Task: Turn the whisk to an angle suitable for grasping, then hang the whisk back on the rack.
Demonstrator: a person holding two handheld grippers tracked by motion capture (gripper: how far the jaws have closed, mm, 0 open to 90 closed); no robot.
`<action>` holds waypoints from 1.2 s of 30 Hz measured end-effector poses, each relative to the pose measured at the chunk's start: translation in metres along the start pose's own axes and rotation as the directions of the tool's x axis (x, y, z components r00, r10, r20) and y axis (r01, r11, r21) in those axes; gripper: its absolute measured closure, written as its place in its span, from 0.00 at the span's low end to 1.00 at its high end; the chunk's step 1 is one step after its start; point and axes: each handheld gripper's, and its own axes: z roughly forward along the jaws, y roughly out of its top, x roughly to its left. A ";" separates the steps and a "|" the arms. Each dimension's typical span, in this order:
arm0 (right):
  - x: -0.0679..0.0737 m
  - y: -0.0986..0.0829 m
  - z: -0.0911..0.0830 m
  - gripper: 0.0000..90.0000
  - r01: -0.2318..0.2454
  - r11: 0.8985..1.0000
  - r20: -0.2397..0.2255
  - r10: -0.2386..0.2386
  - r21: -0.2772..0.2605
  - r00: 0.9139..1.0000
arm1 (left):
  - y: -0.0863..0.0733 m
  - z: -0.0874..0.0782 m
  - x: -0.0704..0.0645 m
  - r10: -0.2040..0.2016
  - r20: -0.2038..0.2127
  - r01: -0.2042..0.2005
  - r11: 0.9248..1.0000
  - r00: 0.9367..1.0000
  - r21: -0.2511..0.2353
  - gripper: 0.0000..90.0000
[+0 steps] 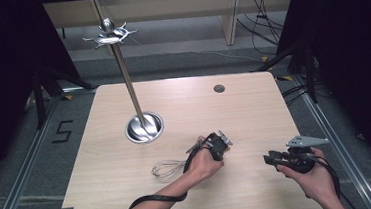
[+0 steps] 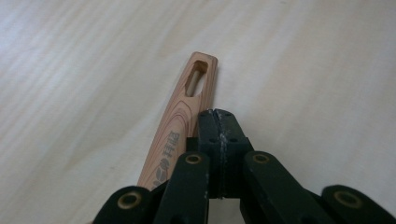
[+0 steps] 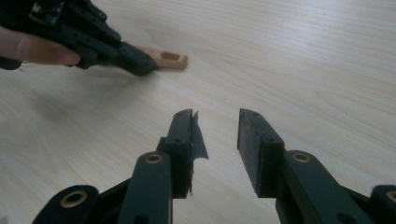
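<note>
High view: whisk [image 1: 168, 169] lies on the table [image 1: 244, 115] near the front edge, wires to the left, with the left hand [image 1: 204, 164] and left gripper [image 1: 218, 143] over its handle end; right gripper [image 1: 274, 158] sits well apart to the right, stand [image 1: 144, 127] with hooks behind. Left gripper view: jaws pressed together with nothing between them, tips just beside the whisk's wooden handle [image 2: 180, 123], which lies flat along their left side. Right gripper view: right gripper [image 3: 215, 122] jaws spread, empty, above bare table, and the left gripper [image 3: 135, 63] shows farther off against the handle's slotted end [image 3: 169, 59].
</note>
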 end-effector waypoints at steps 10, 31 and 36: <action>-0.002 -0.002 -0.001 0.72 -0.019 1.000 0.005 0.019 -0.004 1.000 | 0.001 -0.018 0.012 -0.010 0.064 0.011 1.000 0.998 -0.024 0.85; -0.008 -0.003 -0.002 0.69 -0.037 0.999 0.019 0.037 -0.003 0.999 | -0.017 -0.042 0.063 0.106 0.144 -0.127 0.982 0.984 0.143 0.48; -0.007 -0.005 -0.004 0.69 -0.068 0.998 0.012 0.068 0.006 0.998 | -0.014 -0.034 0.064 0.120 0.157 -0.149 0.971 0.980 0.187 0.49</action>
